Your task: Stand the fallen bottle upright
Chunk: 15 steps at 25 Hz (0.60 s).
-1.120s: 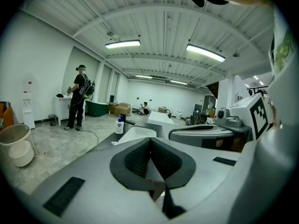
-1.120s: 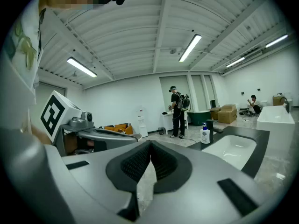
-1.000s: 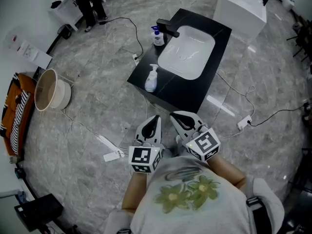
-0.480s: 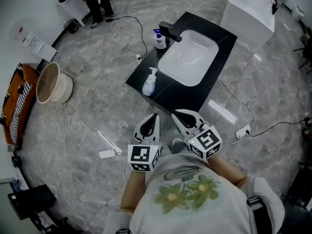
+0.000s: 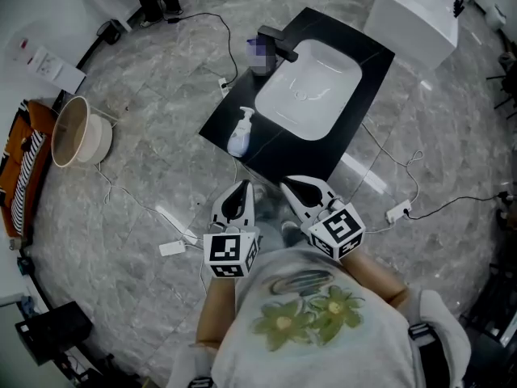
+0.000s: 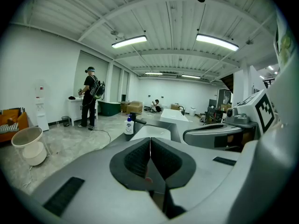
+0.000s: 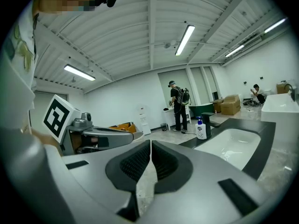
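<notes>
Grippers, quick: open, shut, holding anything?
Left gripper: shut, holding nothing.
Right gripper: shut, holding nothing.

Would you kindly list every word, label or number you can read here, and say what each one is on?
None can be read.
Pump bottle label: blue print, too small.
White sheet by the wall: red marks, too small.
Marker cube: black-and-white pattern, no words.

Head view: high, steeply down on table [image 5: 266,148]. Gripper views: low behind left tool [image 6: 150,140] and right tool [image 7: 150,144], near-level, sharing its sink [image 6: 150,133].
</notes>
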Available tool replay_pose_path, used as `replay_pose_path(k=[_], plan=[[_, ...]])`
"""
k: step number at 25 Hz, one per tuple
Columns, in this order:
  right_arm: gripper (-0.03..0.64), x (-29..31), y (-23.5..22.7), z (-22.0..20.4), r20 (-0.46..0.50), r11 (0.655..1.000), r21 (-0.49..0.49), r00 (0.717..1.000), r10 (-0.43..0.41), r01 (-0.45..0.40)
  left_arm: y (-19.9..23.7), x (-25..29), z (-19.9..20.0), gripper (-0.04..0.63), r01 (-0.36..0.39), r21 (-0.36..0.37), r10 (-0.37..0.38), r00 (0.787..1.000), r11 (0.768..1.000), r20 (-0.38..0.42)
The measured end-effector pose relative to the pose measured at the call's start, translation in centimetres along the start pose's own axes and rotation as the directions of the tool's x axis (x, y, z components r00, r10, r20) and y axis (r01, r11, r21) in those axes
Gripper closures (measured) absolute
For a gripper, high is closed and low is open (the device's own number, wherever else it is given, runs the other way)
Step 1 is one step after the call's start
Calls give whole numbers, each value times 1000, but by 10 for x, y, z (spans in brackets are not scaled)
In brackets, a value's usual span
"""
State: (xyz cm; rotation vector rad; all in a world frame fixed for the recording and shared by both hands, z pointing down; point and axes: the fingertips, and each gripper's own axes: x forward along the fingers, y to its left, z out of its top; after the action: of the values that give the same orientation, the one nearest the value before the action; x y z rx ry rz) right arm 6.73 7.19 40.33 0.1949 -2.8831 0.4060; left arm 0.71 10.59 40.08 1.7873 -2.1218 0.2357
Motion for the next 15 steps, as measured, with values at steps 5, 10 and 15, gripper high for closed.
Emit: replay_pose_path(k=[5, 10, 15], plan=[[574, 24, -25, 6, -10, 999, 18, 999, -38, 38, 19, 37, 11, 577, 29, 17, -29, 999, 999, -23], [574, 58, -50, 20, -10, 997, 29, 997, -73, 73, 45, 73, 27, 577, 62, 34, -61, 997, 997, -47], [574, 91, -65, 33, -10, 994, 33, 995, -100, 100, 75, 99, 34, 575, 75, 45, -71, 995, 996, -71]])
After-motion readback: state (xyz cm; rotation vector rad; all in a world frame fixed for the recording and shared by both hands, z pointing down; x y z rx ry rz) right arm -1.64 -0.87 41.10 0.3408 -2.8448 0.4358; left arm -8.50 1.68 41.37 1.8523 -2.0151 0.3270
